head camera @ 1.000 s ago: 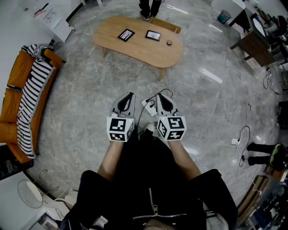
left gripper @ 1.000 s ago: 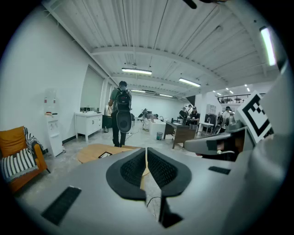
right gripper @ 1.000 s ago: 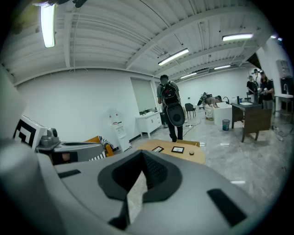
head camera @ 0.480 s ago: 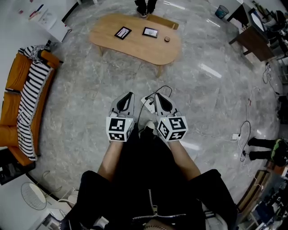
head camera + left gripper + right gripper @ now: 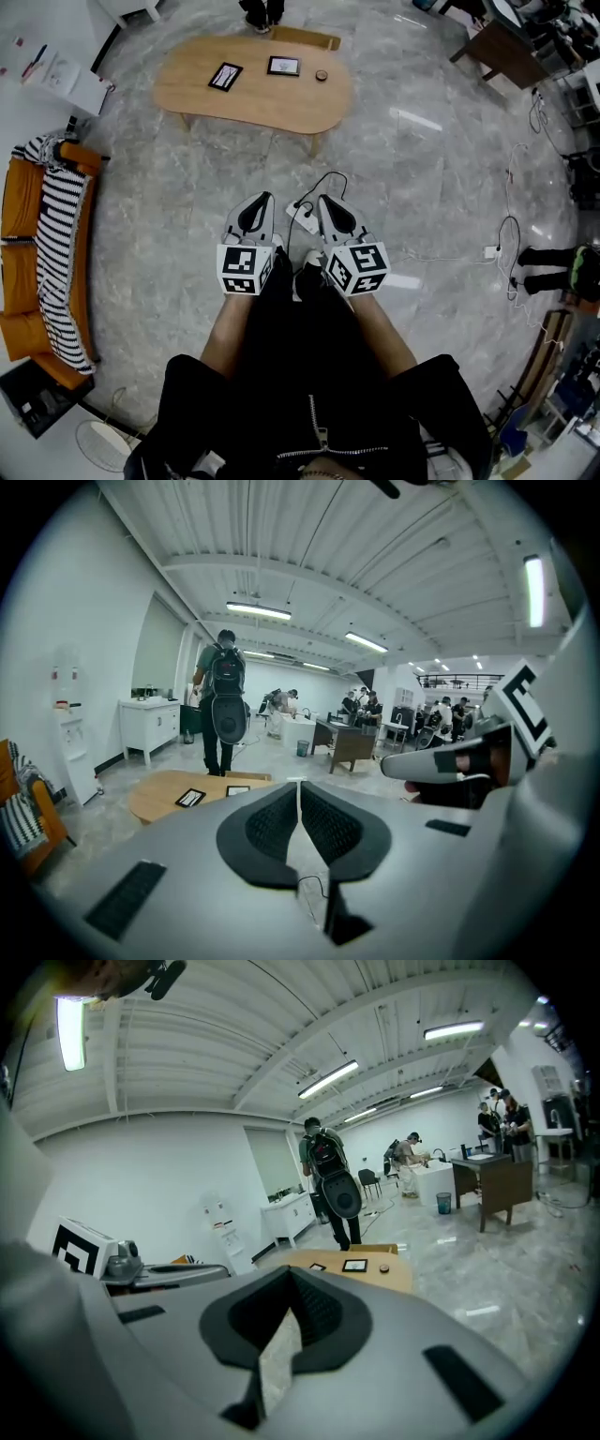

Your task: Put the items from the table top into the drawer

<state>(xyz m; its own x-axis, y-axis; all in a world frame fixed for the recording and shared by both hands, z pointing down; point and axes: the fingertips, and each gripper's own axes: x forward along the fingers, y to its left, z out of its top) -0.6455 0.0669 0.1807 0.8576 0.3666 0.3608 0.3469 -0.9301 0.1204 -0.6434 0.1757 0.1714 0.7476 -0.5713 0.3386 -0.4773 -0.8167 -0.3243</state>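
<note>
Head view looks steeply down on the person's own dark clothing at the bottom of the frame, with both arms stretched forward to mid-frame. The left gripper [image 5: 266, 198] and the right gripper [image 5: 324, 199] are side by side over bare grey floor, with a black cable [image 5: 319, 183] lying just beyond their tips. Each gripper view looks along its own jaws. Both pairs are closed pad to pad, with nothing between them.

Further up the frame, well apart from both grippers, stands the wooden desk [image 5: 281, 103]. On it lie a dark flat item [image 5: 225, 76], a framed flat item [image 5: 283, 66] and a small round item [image 5: 321, 75]. The task looks barely begun: nothing is picked up, and the desk has yet to be reached. A light wooden piece [image 5: 305, 37] sits at the desk's far edge; whether it is the drawer cannot be told.

Only the head view gives the layout from above and the orange sofa [image 5: 19, 225] at the left edge, but of someone beyond the desk it shows only the shoes. The gripper views show that person [image 5: 221, 696] standing with a backpack, and the open room behind. The left gripper view shows just the two flat items, while the right gripper view shows all three.
</note>
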